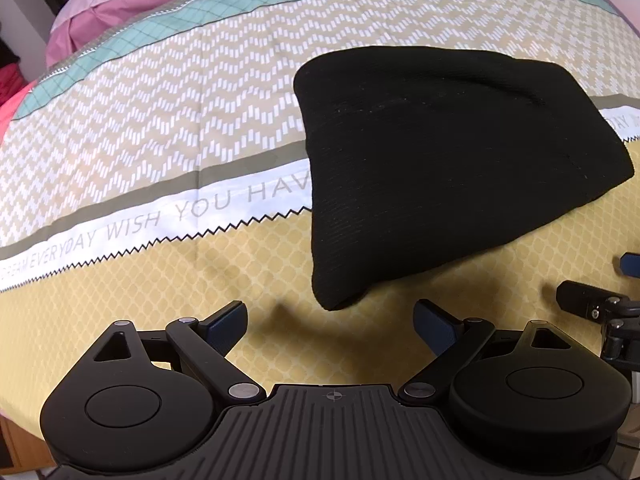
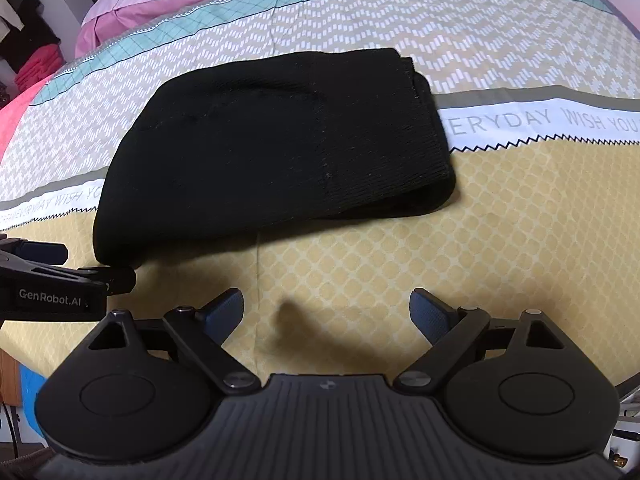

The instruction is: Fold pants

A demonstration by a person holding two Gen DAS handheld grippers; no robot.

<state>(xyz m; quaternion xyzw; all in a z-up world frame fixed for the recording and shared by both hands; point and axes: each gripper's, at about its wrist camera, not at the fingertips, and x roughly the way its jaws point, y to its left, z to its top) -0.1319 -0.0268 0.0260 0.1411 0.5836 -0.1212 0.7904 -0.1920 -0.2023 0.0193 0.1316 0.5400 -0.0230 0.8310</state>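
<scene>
Nearest the left wrist camera, the left gripper (image 1: 328, 320) hangs over the yellow band of the bedspread (image 1: 120, 320), its blue-padded fingers (image 1: 230, 320) spread wide with nothing between them. The right gripper (image 2: 326, 310) sits the same way in its own view, jaws spread and empty over the same yellow band, near the bed's front edge.

The black pants (image 2: 260, 148) lie folded into a compact bundle just beyond both grippers, apart from the fingertips. The bundle rests across the white lettered stripe (image 2: 520, 124), reaching from the yellow band up into the zigzag-patterned band. Its ribbed cuff or waistband, hard to tell which, forms the right end of the bundle. The bundle's lower left corner (image 1: 340, 296) points toward the left gripper. Pink bedding (image 2: 132, 12) lies at the far left corner of the bed.
</scene>
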